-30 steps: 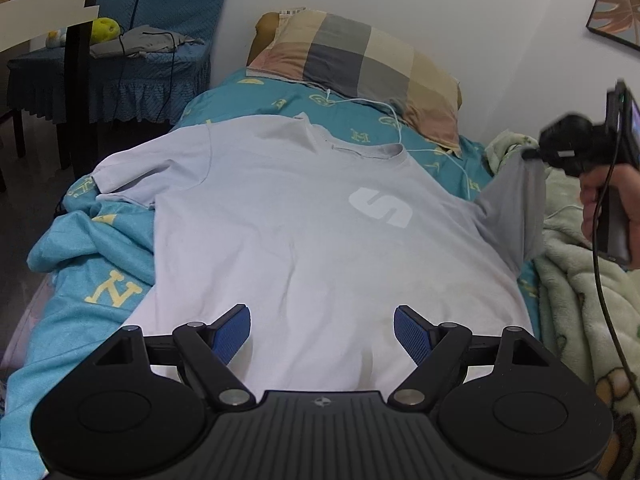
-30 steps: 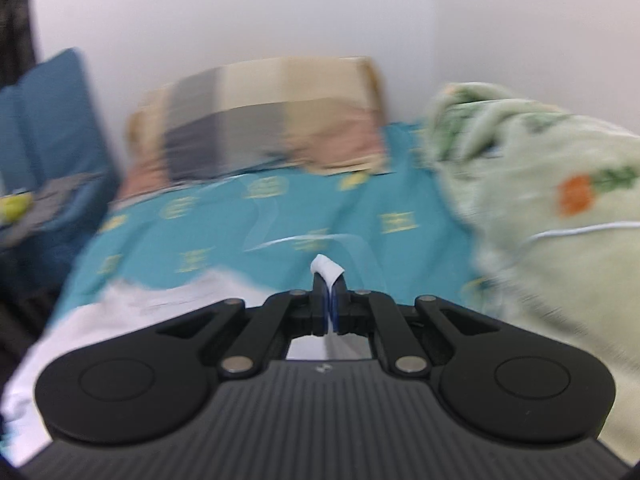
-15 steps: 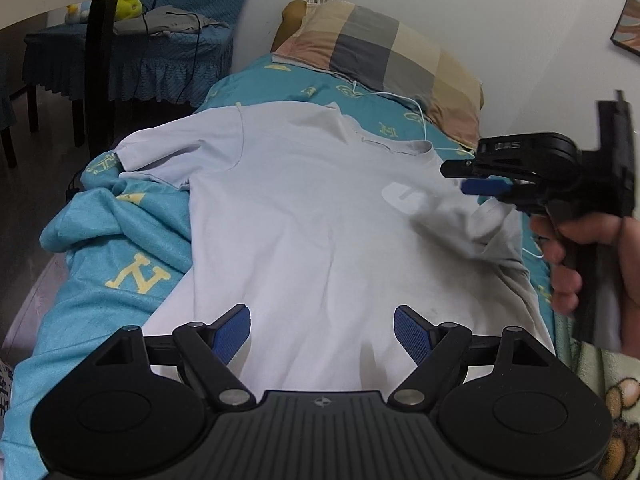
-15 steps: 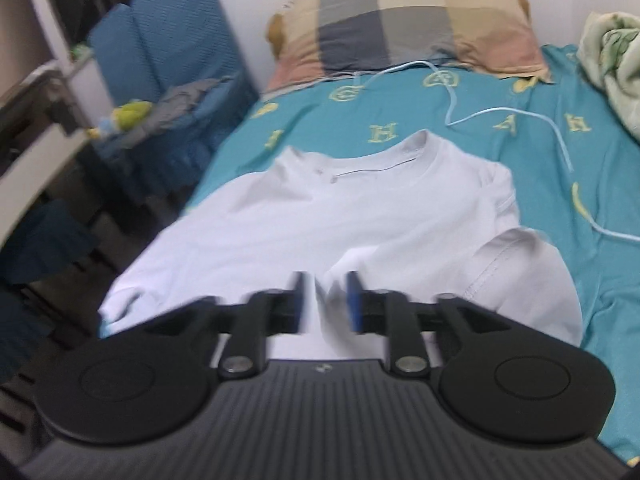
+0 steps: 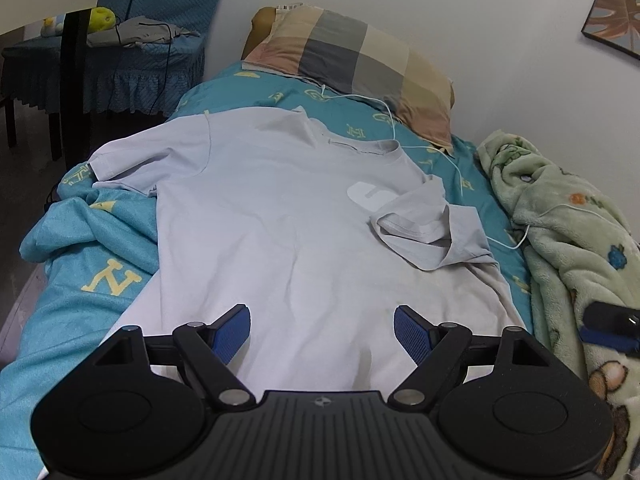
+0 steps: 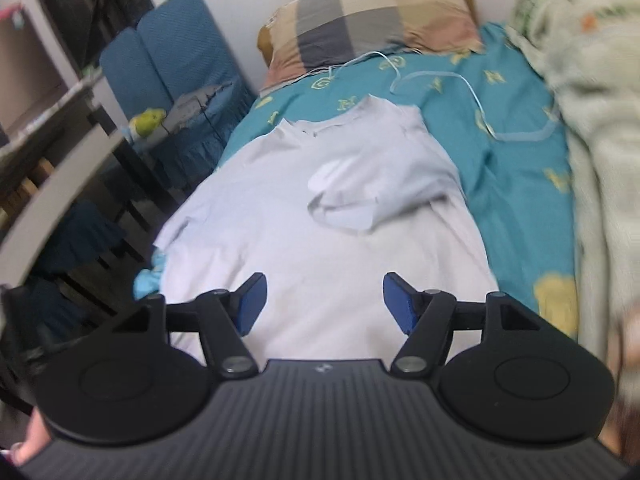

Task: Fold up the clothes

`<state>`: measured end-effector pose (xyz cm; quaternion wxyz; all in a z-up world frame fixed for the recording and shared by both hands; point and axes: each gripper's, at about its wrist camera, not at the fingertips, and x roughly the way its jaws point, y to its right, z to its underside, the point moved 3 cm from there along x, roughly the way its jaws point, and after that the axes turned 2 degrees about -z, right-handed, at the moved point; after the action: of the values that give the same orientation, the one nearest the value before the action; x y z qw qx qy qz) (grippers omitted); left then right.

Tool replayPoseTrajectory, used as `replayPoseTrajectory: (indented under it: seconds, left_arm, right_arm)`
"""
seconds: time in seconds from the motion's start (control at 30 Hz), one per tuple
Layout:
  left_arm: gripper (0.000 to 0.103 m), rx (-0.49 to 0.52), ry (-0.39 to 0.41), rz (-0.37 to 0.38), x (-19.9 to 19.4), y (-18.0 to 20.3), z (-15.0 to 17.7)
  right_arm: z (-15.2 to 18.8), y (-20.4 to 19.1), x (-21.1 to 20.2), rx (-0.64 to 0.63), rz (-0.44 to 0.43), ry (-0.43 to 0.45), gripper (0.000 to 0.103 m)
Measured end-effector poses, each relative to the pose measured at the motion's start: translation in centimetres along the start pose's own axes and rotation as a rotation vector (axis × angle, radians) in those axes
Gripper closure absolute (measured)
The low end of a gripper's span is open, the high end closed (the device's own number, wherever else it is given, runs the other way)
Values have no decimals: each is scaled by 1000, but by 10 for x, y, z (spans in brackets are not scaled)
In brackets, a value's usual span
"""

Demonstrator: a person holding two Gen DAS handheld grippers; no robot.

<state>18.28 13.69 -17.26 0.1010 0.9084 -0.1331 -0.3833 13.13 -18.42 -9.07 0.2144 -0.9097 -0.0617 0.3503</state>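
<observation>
A pale grey T-shirt (image 5: 272, 216) lies face up on the bed, hem toward me. Its right sleeve (image 5: 424, 232) is folded inward over the chest, partly covering the white logo (image 5: 366, 194). Its left sleeve (image 5: 148, 156) lies spread out flat. My left gripper (image 5: 322, 330) is open and empty above the hem. My right gripper (image 6: 324, 302) is open and empty above the lower part of the shirt (image 6: 320, 216). Part of the right gripper also shows at the right edge of the left wrist view (image 5: 610, 330).
The bed has a teal sheet (image 5: 80, 280) with yellow letters. A checked pillow (image 5: 356, 64) lies at the head, with a white cable (image 5: 452, 160) beside it. A green fleece blanket (image 5: 568, 232) is bunched along the right. A blue covered chair (image 5: 120, 60) stands to the left.
The right gripper carried the right sleeve inward over the chest, opened and let it go, then drew back toward the hem. The left gripper stayed open near the hem.
</observation>
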Motion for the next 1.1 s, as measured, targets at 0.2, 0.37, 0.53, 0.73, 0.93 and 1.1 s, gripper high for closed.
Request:
replayPoseTrajectory:
  seconds: [0.2,0.37,0.53,0.73,0.93,1.1]
  left_arm:
    - [23,205,-11,-117,13,19,3]
    - [23,339,-12,-130,48,50,-18]
    - [26,570,-47,-143,115,96,-33]
    - [30,773,-62,-163,189,133,-49]
    - [56,839,-78,-86,228,151,-59]
    - [98,782,-54,-22,223,144,-77]
  right_arm:
    - [19,28,-20,46,38,79,36]
    - [21,46,-16,25,102,122,36]
    - [19,64,-4,86,57,102,36]
    - [13,85,14,161,46,89,36]
    - [17,82,35,154,12,38,34]
    - [18,83,41,174,15,26,34]
